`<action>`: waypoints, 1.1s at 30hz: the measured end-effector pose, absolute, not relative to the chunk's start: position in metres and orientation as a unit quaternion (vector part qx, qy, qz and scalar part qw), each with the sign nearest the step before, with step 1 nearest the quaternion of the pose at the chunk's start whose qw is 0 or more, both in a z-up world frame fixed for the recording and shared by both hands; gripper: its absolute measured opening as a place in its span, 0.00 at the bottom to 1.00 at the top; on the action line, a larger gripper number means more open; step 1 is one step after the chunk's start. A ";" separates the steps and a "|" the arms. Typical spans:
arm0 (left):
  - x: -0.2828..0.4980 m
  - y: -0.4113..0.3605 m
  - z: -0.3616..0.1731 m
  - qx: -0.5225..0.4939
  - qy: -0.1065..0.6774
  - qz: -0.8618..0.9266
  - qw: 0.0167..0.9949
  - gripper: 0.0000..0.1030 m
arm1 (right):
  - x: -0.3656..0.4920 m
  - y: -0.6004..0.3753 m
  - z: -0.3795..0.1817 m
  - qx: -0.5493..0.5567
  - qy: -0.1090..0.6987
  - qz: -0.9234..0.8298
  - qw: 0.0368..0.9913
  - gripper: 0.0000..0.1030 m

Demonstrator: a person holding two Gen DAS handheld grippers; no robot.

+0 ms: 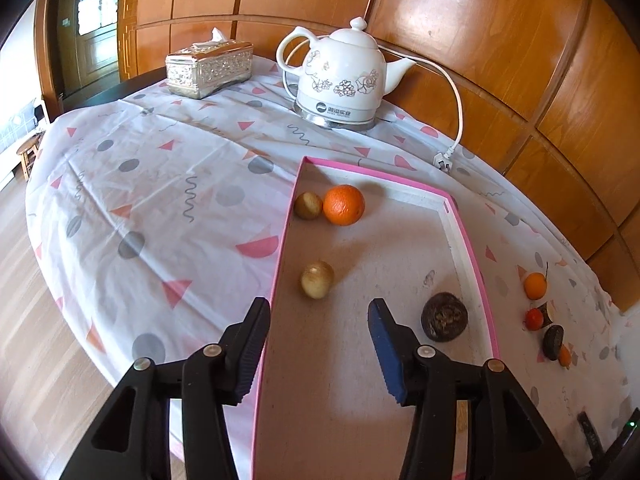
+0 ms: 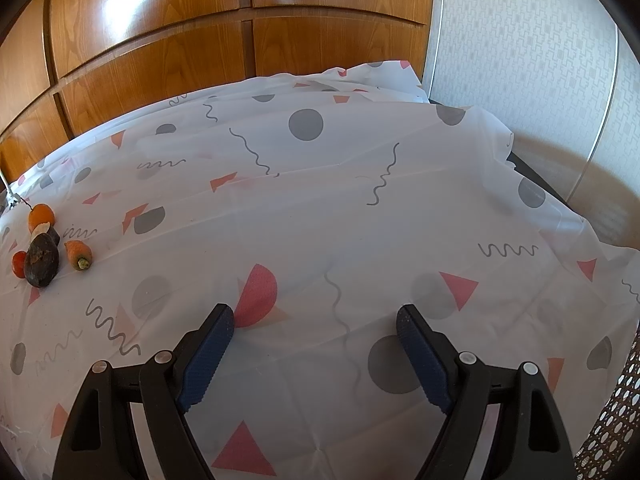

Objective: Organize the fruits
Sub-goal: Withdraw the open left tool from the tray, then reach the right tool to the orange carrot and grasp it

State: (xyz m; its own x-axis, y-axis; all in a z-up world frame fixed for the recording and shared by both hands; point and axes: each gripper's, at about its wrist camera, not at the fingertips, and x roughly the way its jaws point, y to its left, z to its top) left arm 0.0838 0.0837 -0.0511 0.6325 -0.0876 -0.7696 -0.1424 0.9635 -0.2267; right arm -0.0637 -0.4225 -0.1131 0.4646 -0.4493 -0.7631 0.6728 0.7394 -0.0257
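Pink-rimmed tray [image 1: 472, 240] lies on the bench, holding four fruits: an orange [image 1: 344, 205] at the far end touching a small brown kiwi [image 1: 308, 205]; a second kiwi [image 1: 317, 279] alone nearer the middle, close to the tray's left wall; a dark, wrinkled round fruit [image 1: 444, 316] beside the right wall. Left claw [image 1: 320, 350] hangs over the near part of the tray, released, nothing between its fingers; left finger sits over the tray's left rim, right finger over the tray floor, second kiwi just ahead of the gap. Outside the tray, to its right on the patterned cloth [image 2: 320, 208], a loose cluster: a small orange with stem [image 2: 41, 216], a dark avocado-like fruit [image 2: 41, 260], a small red fruit [image 2: 19, 264] touching it, a short carrot piece [image 2: 79, 255] just beside; one more dark item behind the avocado, identity unclear. Right claw [image 2: 316, 354] wide apart and empty above bare cloth, well clear of the cluster. At the bench's far edge: white floral electric kettle [image 1: 344, 76] with its cord and unplugged plug [image 1: 444, 160], silver tissue box [image 1: 210, 68] to its left. Wood-panelled wall [image 1: 480, 20] behind.
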 end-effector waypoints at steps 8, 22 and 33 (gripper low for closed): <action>0.068 0.087 -0.051 -0.134 0.421 0.024 0.897 0.61 | -0.062 -0.421 -0.112 0.138 0.402 -0.334 0.841 0.82; 0.049 0.098 -0.059 -0.133 0.414 0.039 0.900 0.65 | -0.048 -0.419 -0.105 0.138 0.444 -0.303 0.832 0.70; 0.040 0.109 -0.061 -0.142 0.420 0.052 0.895 0.67 | 0.024 -0.345 -0.081 0.059 0.470 -0.058 0.879 0.48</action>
State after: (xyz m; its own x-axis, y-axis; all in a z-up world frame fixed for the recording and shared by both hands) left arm 0.0396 0.1086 -0.0614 0.6420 -0.0262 -0.7662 -0.2117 0.9545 -0.2101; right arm 0.0241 -0.3446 -0.0813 0.5516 -0.0459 -0.8329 0.1569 0.9864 0.0496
